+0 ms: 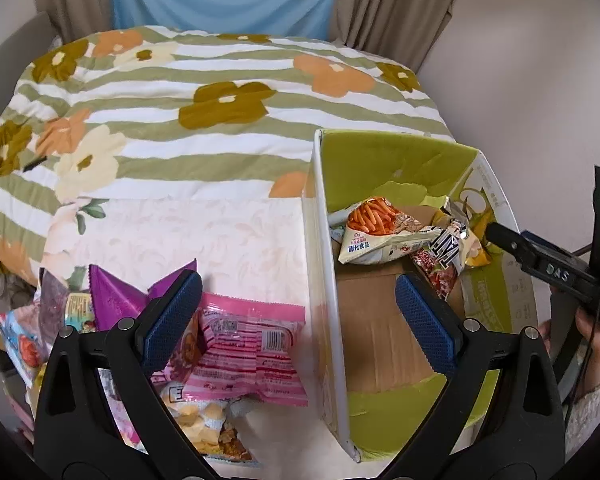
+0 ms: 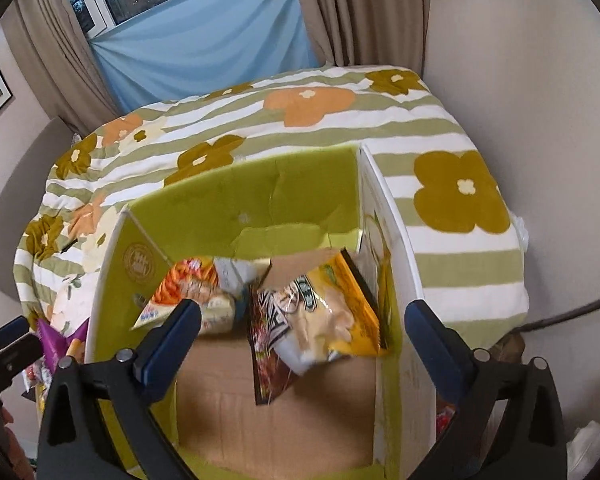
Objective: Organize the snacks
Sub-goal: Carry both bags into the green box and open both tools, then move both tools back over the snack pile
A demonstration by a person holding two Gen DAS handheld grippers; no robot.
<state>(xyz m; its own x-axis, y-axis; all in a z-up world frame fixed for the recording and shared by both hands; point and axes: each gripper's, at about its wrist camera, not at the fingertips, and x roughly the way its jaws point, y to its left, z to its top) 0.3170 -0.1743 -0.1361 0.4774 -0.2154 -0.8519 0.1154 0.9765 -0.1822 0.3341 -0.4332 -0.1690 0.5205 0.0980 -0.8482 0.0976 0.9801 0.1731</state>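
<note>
A green and white cardboard box (image 1: 332,264) stands on the bed; it also shows in the right wrist view (image 2: 392,232). Inside lie an orange-stick snack bag (image 1: 380,232), a yellow chip bag (image 2: 332,312) and a dark red packet (image 2: 268,344). Left of the box a pile of snacks holds a pink packet (image 1: 252,344), a purple bag (image 1: 116,300) and a cracker bag (image 1: 212,428). My left gripper (image 1: 300,320) is open and empty, straddling the box's left wall above the pile. My right gripper (image 2: 304,340) is open and empty above the box's inside.
A floral striped quilt (image 1: 220,100) covers the bed behind the box. A pale pink sheet (image 1: 204,236) lies under the snack pile. Curtains (image 2: 204,40) and a wall stand at the back. The right gripper's body (image 1: 556,272) shows at the box's right side.
</note>
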